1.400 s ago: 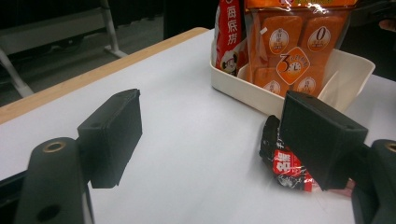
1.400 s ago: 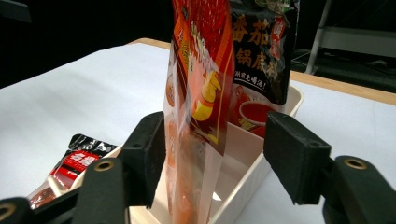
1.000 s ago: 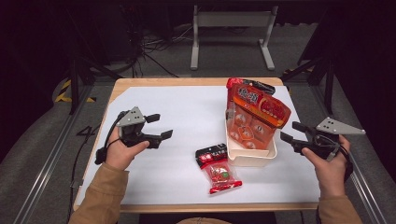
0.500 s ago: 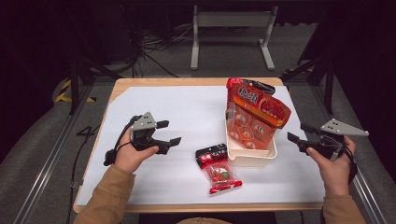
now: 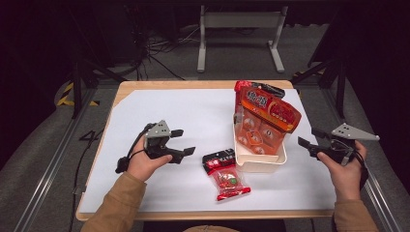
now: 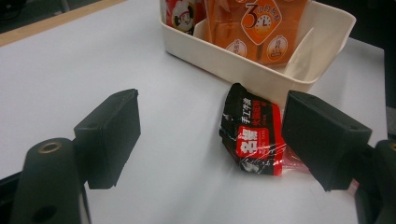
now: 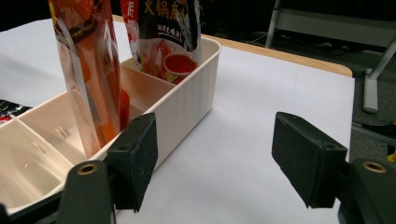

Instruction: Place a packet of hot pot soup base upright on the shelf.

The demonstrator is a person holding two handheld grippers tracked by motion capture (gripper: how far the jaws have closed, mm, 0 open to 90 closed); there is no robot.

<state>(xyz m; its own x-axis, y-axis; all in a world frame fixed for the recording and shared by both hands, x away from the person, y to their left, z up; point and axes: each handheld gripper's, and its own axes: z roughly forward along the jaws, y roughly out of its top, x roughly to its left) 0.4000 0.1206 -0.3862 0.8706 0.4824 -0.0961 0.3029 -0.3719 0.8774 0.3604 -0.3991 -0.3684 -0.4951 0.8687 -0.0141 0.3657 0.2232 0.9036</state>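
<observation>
A small red and black snack packet lies flat on the white table cover, just in front of a cream divided bin. Tall orange snack bags stand in the bin. My left gripper is open to the left of the packet, pointing toward it with nothing between its jaws. In the left gripper view the packet lies close ahead, near the right jaw of my left gripper. My right gripper is open to the right of the bin and empty, with the bin wall beside its left jaw.
The bin has several compartments, and the near one holds nothing. An orange bag and a dark-topped bag stand in it. The table's wooden edge runs along the back. Bare white cover lies to the left and behind.
My left hand has moved right and down, toward the packet. My right hand has sunk a little beside the bin. Both grippers stay open.
</observation>
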